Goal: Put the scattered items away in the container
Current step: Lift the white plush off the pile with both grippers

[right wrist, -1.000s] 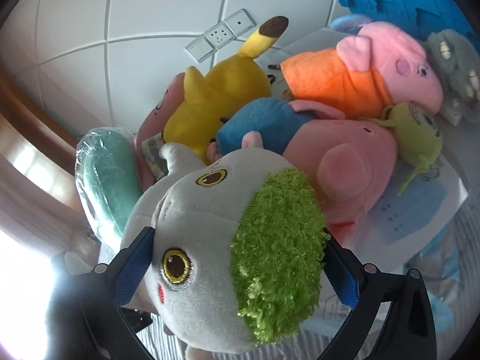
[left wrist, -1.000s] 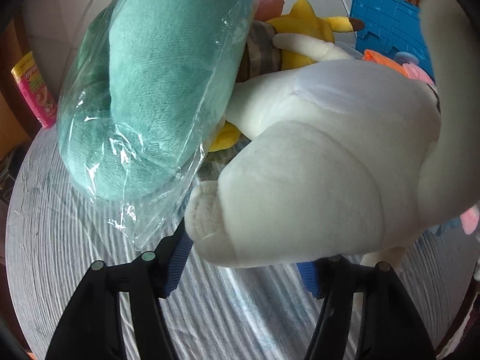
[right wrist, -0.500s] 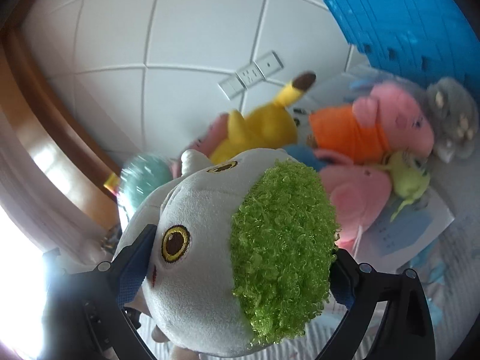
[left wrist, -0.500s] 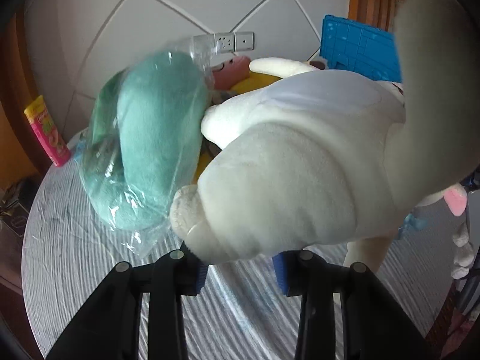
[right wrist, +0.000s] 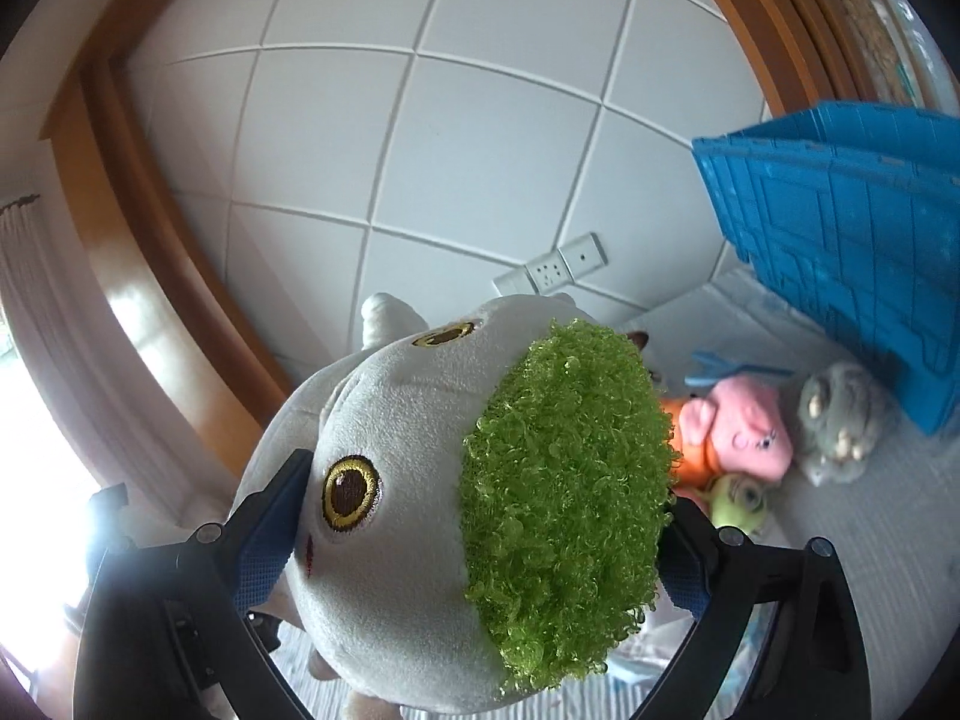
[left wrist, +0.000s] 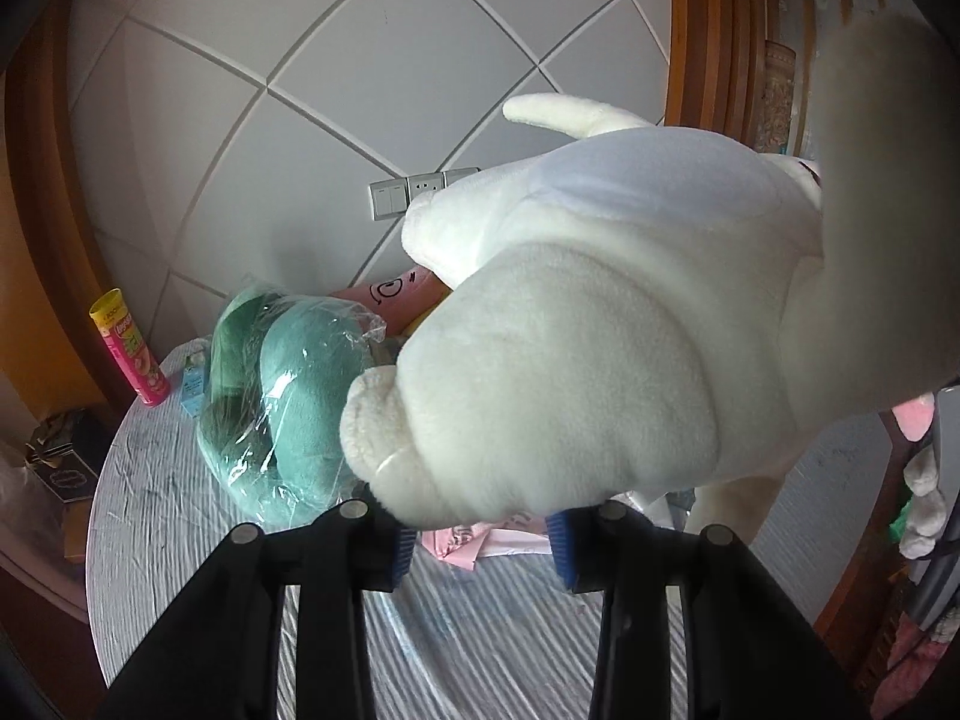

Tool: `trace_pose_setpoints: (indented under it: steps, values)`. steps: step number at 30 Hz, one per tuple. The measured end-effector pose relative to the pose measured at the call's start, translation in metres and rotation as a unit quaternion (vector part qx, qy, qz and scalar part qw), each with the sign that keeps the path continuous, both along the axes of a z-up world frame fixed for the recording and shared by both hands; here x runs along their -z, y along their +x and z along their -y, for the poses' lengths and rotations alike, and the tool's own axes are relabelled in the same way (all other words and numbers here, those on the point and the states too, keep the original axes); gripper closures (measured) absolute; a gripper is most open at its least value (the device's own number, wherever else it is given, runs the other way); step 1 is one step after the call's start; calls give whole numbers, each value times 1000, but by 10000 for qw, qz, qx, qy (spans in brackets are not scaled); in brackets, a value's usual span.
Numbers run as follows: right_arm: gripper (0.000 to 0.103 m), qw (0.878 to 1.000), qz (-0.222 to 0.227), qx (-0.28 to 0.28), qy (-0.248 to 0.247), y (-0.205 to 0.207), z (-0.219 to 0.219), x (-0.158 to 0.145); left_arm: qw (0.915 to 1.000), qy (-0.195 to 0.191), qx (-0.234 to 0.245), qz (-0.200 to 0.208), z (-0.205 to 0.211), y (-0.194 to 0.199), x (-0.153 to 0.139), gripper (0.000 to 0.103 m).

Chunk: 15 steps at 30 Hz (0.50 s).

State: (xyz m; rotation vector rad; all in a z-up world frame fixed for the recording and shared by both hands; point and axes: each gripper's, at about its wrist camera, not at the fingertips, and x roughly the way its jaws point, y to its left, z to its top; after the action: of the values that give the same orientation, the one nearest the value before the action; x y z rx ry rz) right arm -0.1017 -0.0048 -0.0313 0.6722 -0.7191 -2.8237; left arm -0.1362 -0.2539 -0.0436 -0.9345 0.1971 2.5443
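Left wrist view: my left gripper (left wrist: 480, 531) is clamped on the white plush (left wrist: 600, 372), held above the round table (left wrist: 180, 528), with the bagged teal cushion (left wrist: 282, 414) lying just behind it. Right wrist view: my right gripper (right wrist: 474, 534) pinches the same plush's head, fingers against the cheek and green curly hair (right wrist: 564, 480); the blue container (right wrist: 852, 252) stands well apart to the right, pink pig plush (right wrist: 738, 438) near it.

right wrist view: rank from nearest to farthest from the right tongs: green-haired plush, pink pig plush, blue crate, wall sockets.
1. green-haired plush: clamped in the right tongs, fills the centre.
2. pink pig plush: on the table to the right, past the held toy.
3. blue crate: upper right, behind the pig.
4. wall sockets: on the tiled wall, top centre. Crate versus sockets is close; low confidence.
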Motion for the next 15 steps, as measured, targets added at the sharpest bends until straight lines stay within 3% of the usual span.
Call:
trace_pose_setpoints:
  steps: [5, 15]
  values:
    - [4, 9998, -188, -29, 89, 15, -8, -29, 9999, 86, -23, -98, -5, 10, -18, 68]
    - [4, 9983, -421, 316, 248, 56, -7, -59, 9989, 231, 313, -263, -14, 30, -41, 68]
